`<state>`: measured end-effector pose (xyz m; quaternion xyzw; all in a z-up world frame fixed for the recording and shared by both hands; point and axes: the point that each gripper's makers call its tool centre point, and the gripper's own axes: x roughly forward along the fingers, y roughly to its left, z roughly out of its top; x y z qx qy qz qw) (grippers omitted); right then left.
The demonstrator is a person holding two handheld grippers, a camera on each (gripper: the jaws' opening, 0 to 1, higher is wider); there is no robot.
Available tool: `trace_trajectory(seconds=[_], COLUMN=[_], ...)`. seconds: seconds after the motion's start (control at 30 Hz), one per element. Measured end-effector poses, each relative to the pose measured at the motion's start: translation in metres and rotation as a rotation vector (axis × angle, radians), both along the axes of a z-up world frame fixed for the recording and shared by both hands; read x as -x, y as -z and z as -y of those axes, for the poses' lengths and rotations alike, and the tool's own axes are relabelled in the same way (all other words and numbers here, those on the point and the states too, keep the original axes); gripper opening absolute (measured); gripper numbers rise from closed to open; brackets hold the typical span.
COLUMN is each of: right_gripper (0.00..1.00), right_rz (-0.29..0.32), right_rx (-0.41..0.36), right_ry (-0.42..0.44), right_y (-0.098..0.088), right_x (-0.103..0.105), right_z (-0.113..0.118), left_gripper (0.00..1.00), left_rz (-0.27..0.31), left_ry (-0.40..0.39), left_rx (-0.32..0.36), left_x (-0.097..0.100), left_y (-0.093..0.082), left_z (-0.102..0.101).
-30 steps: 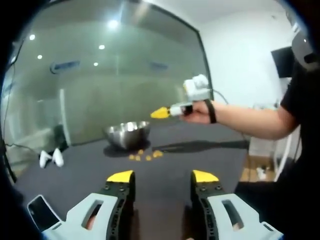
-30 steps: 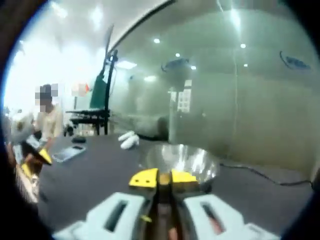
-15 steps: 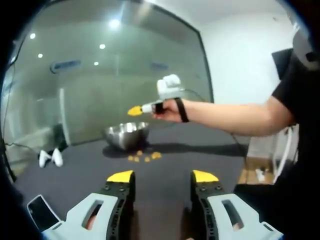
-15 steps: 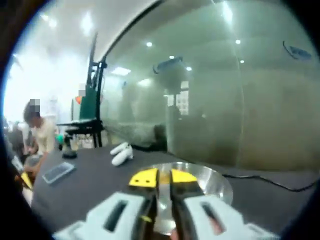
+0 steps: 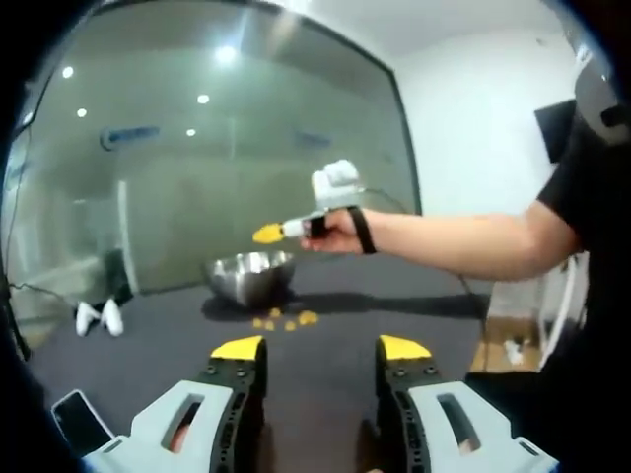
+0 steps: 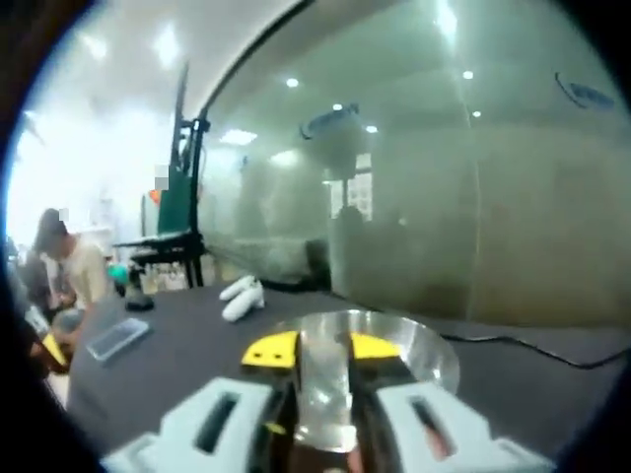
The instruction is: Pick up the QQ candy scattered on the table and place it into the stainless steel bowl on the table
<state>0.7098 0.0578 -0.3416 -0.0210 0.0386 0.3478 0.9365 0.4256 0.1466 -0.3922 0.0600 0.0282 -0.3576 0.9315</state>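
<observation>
From my left gripper view, the dark table (image 5: 325,355) ahead of my jaws is open right up to the candies (image 5: 286,320) and the bowl (image 5: 251,276) at centre. My outstretched arm (image 5: 463,241) crosses the middle right, above it. Two white controllers (image 5: 99,317) sit middle left, a phone (image 5: 74,422) at lower left.

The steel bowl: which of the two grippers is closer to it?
Right. The right gripper hangs just above the steel bowl, jaws apart. The left gripper sits well back across the table, with the candies between.
</observation>
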Motion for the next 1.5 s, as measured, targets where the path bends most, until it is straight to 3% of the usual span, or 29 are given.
trace_trajectory(seconds=[0.23,0.43,0.57,0.63,0.73,0.77,0.83,0.93,1.03,1.17,1.2,1.37,1.5], right_gripper=[0.20,0.21,0.21,0.21,0.21,0.22,0.23,0.23,0.24,0.24,0.24,0.24,0.24], right_rz=[-0.009,0.029,0.057,0.052,0.057,0.091,0.100,0.103,0.107,0.084,0.075,0.006,-0.027], right_rx=[0.016,0.039,-0.007,-0.002,-0.004,0.033,0.077,0.064,0.113,0.099,0.103,0.148,0.140], right_ry=[-0.001,-0.057,-0.124,-0.120,-0.106,-0.100,-0.110,-0.140,-0.156,-0.172,-0.169,-0.169,-0.158], right_y=[0.000,-0.014,-0.023,-0.019,-0.016,-0.014,-0.005,0.003,0.019,0.033,0.040,0.083,0.093], right_x=[0.007,0.036,0.078,0.078,0.099,0.104,0.118,0.138,0.157,0.181,0.171,0.176,0.174], right_z=[0.006,0.009,0.015,0.025,0.036,0.039,0.041,0.041,0.043,0.050,0.059,0.081,0.085], left_gripper=[0.45,0.45,0.45,0.45,0.45,0.45,0.45,0.45,0.45,0.45,0.45,0.46,0.46], left_rz=[-0.018,-0.022,-0.034,-0.037,-0.035,-0.034,-0.025,-0.011,-0.007,-0.016,-0.015,0.001,0.000], left_ry=[0.006,-0.002,-0.014,-0.017,-0.021,-0.021,-0.019,0.005,0.007,-0.006,-0.004,0.028,0.022], left_rx=[-0.022,-0.022,-0.019,-0.015,-0.015,-0.015,-0.010,0.004,-0.008,-0.018,-0.018,-0.030,-0.031], left_x=[0.000,-0.001,-0.003,-0.004,-0.007,-0.006,-0.007,-0.007,-0.007,-0.009,-0.008,-0.001,-0.001], left_y=[0.007,0.010,0.014,0.015,0.015,0.015,0.013,0.009,0.009,0.013,0.014,0.012,0.013], left_z=[0.000,-0.004,-0.008,-0.010,-0.014,-0.014,-0.015,-0.012,-0.010,-0.012,-0.012,-0.007,-0.007])
